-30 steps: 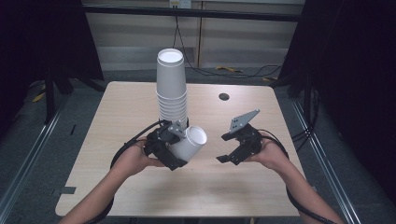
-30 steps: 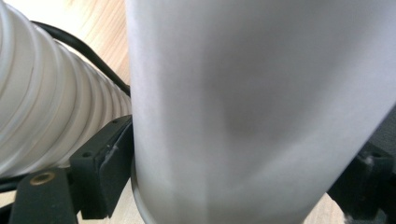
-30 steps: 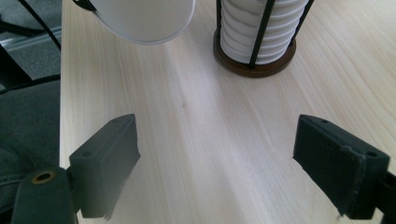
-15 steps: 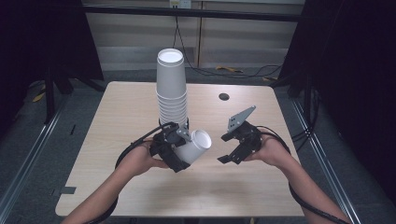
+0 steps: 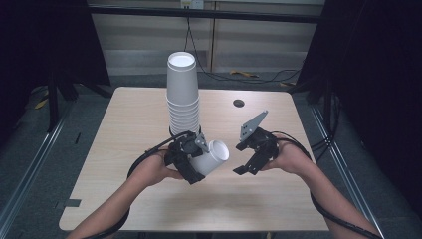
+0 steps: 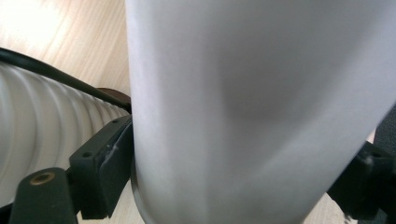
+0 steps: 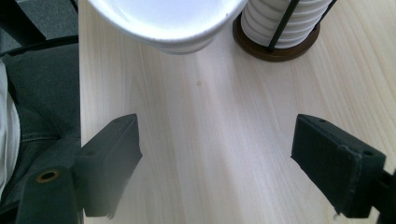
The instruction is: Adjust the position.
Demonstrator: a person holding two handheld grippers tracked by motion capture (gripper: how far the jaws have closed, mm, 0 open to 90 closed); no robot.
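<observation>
In the high view, the left gripper (image 5: 195, 159) is clamped on a white paper cup (image 5: 213, 157), which lies tilted on its side with its open mouth turned toward the right gripper (image 5: 249, 158). Just behind the left gripper rises a tall stack of cups (image 5: 183, 97), standing upright on the table (image 5: 124, 124). The right gripper hovers near the cup's mouth, apart from it, its jaws spread wide and holding nothing.

In the left gripper view, the cup's white wall (image 6: 252, 107) sits between the two black jaws, pressed by both. To the left of the jaws, the ribbed side of the stack (image 6: 42, 135) stands close, with a black cable crossing in front of it.

In the right gripper view, the jaws stand well apart over bare wood. Ahead and above them is the cup's rim (image 7: 173, 23); further ahead to the right, the stack's bottom (image 7: 280, 23) sits in a round brown base (image 7: 275, 51).
</observation>
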